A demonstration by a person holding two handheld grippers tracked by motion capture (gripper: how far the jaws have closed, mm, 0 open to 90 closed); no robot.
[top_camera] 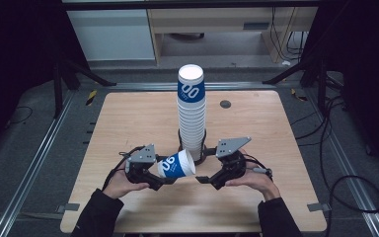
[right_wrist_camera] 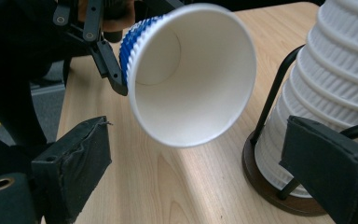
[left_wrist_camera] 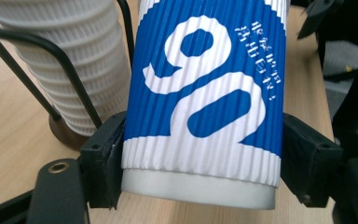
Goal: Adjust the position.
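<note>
A blue and white ribbed paper cup (top_camera: 176,165) lies on its side in the air, its open mouth turned toward the right. My left gripper (top_camera: 154,174) is shut on the cup (left_wrist_camera: 205,98) near its base. In the right gripper view the cup's empty inside (right_wrist_camera: 191,74) faces the camera. My right gripper (top_camera: 208,178) is open just right of the cup's mouth, apart from it, with nothing between its jaws (right_wrist_camera: 191,177). A tall stack of the same cups (top_camera: 191,111) stands upside down in a black wire holder (top_camera: 203,150) just behind both grippers.
The stack (right_wrist_camera: 335,84) and its round brown base (right_wrist_camera: 270,186) stand close to my right gripper's right jaw. The wooden table (top_camera: 128,123) has a dark round grommet (top_camera: 225,104) at the back right. Black frame legs and cables lie on the floor around.
</note>
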